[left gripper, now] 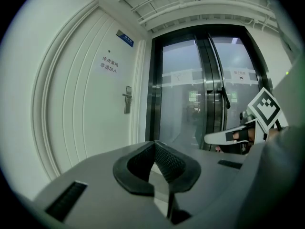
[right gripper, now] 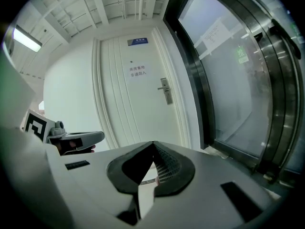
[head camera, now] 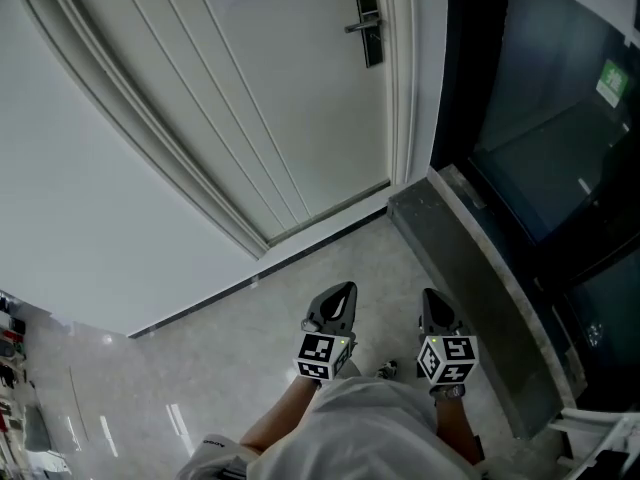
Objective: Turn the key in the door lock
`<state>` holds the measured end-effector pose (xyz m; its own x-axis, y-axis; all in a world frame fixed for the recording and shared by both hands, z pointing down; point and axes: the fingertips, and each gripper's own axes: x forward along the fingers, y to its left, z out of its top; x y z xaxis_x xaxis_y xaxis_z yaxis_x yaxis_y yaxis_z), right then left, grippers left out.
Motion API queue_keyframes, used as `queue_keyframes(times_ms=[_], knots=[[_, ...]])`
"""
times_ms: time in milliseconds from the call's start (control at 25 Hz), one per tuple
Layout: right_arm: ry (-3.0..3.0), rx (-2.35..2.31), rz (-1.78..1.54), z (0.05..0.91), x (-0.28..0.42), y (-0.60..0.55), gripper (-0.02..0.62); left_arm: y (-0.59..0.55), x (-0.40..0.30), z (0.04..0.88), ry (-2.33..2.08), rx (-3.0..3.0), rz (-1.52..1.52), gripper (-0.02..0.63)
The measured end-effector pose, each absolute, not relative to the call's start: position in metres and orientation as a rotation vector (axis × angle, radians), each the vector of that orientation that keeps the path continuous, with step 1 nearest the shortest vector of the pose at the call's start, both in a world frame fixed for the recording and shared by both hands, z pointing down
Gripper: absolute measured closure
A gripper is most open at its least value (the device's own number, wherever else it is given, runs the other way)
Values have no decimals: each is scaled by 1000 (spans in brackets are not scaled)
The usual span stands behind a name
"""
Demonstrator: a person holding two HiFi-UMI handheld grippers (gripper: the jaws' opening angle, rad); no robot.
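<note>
Approach step. The grey left gripper (head camera: 341,293) and right gripper (head camera: 431,299) had both jaw pairs closed on nothing, well apart from the dark metal lever-handle lock plate (head camera: 368,25) on the white panelled door (head camera: 250,88). No key was discernible. The next move probably called for reaching the lock.

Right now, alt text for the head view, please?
Shut and empty, the left tongs and right tongs hover low over the floor, aimed at a closed white door; its lever handle is at top, dark glass doors to the right.
</note>
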<state>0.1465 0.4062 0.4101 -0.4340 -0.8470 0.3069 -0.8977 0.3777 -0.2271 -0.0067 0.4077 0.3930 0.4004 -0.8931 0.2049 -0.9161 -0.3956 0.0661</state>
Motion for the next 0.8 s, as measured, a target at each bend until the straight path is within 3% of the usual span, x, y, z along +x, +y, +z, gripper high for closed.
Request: queue_keyframes(times_ms=[480, 800], knots=[[-2427, 1574, 615, 438, 153, 347, 594, 343, -6, 418, -1600, 2438, 250, 598], [-2409, 1639, 542, 414, 138, 252, 594, 240, -8, 403, -1524, 2534, 205, 598]])
